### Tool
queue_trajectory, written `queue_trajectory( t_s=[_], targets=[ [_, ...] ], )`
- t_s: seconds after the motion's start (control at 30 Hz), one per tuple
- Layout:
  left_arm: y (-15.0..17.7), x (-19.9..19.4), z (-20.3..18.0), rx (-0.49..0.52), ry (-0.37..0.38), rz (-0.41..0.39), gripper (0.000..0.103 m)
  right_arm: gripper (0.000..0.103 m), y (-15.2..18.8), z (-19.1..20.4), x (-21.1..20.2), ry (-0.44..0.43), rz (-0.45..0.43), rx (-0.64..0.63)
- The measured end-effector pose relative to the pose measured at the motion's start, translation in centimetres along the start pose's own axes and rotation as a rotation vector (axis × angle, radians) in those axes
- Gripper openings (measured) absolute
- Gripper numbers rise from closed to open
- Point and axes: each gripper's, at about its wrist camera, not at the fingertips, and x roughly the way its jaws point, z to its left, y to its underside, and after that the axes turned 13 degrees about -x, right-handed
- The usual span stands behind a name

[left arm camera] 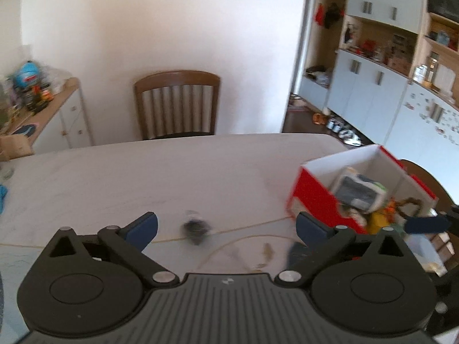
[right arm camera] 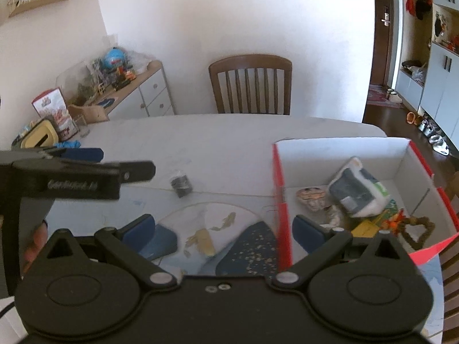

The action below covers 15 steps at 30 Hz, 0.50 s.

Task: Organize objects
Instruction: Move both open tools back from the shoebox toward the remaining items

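Left wrist view: left gripper [left arm camera: 226,226] jaws spread wide, nothing between the blue pads, hovering over a pale marble-look table [left arm camera: 143,172]. Just ahead of the fingers and between them lies a small dark object [left arm camera: 196,228], blurred, type unclear. Thin curved line of a printed mat [left arm camera: 229,246] runs across the tabletop under the fingertips. Beyond the right finger sits a red box [left arm camera: 315,197] with white inner walls, open top, holding a grey-white packet [left arm camera: 358,192], yellow and orange bits, and a brown twisted wreath-like piece [left arm camera: 410,203]. Past the box, part of the other tool's blue pad pokes in from the right edge.

Right wrist view: right gripper [right arm camera: 223,229] also fully parted, empty, fingers over the mat's blue and gold print [right arm camera: 246,246]. Its right finger [right arm camera: 307,232] is at the box's near red wall [right arm camera: 282,223]; whether it touches I cannot tell. The box interior lies ahead and right of that finger, the same packet [right arm camera: 358,192] leaning against the back. The dark object [right arm camera: 181,185] rests on the table ahead of the left finger, well apart from the box. Far left, the left gripper's body [right arm camera: 80,177] crosses the frame, a hand [right arm camera: 36,243] partly visible below it.

Room: wooden slat-back chair [right arm camera: 251,86] at the table's far side against a white wall; low white sideboard [right arm camera: 143,91] cluttered with toys and a blue globe; a blue cloth [right arm camera: 67,144] and a tissue box [right arm camera: 40,137] on the table's far left corner; grey cabinets and shoes along the dark floor on the right.
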Motion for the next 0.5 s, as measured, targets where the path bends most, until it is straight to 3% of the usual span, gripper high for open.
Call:
queue_trajectory(
  t_s=[0.5],
  targets=[
    [-1.1,5.4,6.6,-0.058,0.03,0.048,0.103,0.102,0.2,4.0,5.4,0.003,0.084,-0.012]
  ],
)
